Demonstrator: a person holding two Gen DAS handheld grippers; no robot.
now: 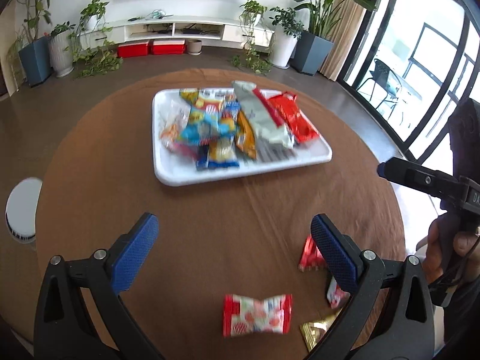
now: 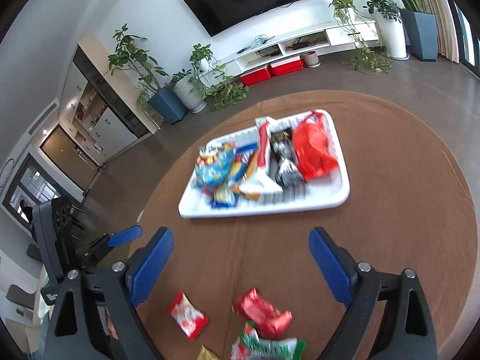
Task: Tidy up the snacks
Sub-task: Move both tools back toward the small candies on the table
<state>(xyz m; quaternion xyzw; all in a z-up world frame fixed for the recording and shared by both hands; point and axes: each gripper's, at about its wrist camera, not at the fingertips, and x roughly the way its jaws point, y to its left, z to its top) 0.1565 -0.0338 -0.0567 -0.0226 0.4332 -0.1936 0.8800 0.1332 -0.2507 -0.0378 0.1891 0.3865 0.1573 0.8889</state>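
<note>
- White tray — sitting far-centre on brown tablecloth, collecting sorted packets.
- Left gripper, right gripper — both hanging wide open, empty, over near loose candies awaiting pickup.

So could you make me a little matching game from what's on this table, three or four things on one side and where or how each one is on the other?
Things:
1. orange-red bag
2. white-and-red candy
3. left gripper
4. tray

Places or states:
A. loose on the brown cloth, near the grippers
B. open, holding nothing
C. white, in the middle of the table
D. lying in the tray at its right end

Pairs: 1-D, 2-A, 3-B, 4-C
</note>
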